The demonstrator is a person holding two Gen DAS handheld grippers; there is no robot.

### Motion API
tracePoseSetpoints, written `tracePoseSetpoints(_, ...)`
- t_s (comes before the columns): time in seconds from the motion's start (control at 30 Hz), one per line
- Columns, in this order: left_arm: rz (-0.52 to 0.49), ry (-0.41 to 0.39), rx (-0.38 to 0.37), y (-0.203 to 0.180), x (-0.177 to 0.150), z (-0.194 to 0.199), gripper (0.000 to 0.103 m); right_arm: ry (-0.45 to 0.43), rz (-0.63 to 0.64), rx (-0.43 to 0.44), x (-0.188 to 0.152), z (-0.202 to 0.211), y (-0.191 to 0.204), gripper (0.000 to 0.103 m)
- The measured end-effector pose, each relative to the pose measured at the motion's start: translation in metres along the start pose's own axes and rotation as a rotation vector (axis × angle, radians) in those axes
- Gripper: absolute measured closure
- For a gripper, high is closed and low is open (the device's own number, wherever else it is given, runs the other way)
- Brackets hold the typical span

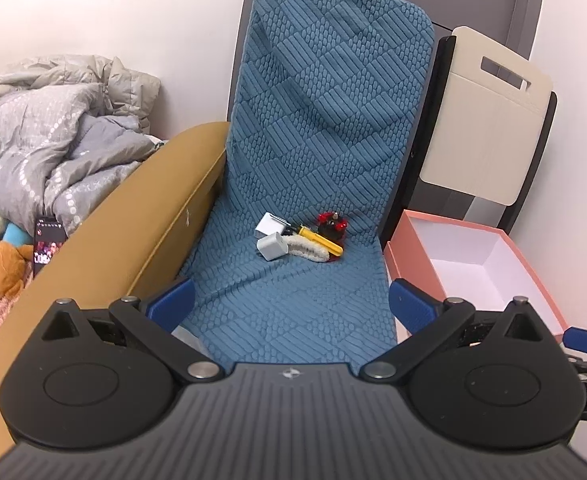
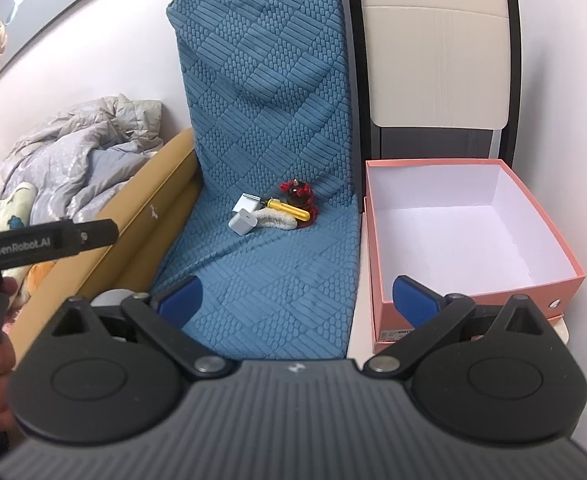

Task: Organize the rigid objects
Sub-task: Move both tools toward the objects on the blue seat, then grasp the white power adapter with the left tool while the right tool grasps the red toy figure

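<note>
A small pile lies on the blue quilted seat (image 1: 293,304) near the backrest: a white charger cube (image 1: 270,246) (image 2: 242,222), a second white block (image 1: 271,225) (image 2: 247,202), a yellow tool (image 1: 320,240) (image 2: 288,209), a fluffy white piece (image 1: 309,251) (image 2: 276,219) and a red-and-black toy (image 1: 332,225) (image 2: 298,194). An empty pink box (image 1: 481,264) (image 2: 465,236) stands to the right of the seat. My left gripper (image 1: 291,306) and right gripper (image 2: 297,300) are both open and empty, held well short of the pile.
A tan padded bed rail (image 1: 105,248) (image 2: 133,220) borders the seat on the left, with a grey duvet (image 1: 49,144) and plush toys behind it. A folded cream chair (image 1: 485,120) (image 2: 437,52) leans against the wall behind the box.
</note>
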State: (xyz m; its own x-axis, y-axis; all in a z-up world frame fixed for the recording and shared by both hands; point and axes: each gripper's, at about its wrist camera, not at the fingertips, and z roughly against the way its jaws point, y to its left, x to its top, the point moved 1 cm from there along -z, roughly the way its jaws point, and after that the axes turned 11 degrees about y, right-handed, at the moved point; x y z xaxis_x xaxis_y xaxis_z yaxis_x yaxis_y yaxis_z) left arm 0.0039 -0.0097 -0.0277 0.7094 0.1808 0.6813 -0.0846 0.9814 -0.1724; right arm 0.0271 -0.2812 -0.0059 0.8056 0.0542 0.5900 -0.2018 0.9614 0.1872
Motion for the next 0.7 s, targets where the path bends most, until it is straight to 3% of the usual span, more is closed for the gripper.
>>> tracePoseSetpoints(0.3, -0.022, 0.007, 0.012, 0.003, -0.002, -0.017, 0.0, 0.014, -0.008, 0.018, 0.0, -0.012, -0.004, 0.0)
tracePoseSetpoints(0.7, -0.035, 0.068, -0.034, 0.002, 0.009, -0.081, 0.0, 0.004, 0.034, 0.041, 0.009, -0.063, -0.012, 0.0)
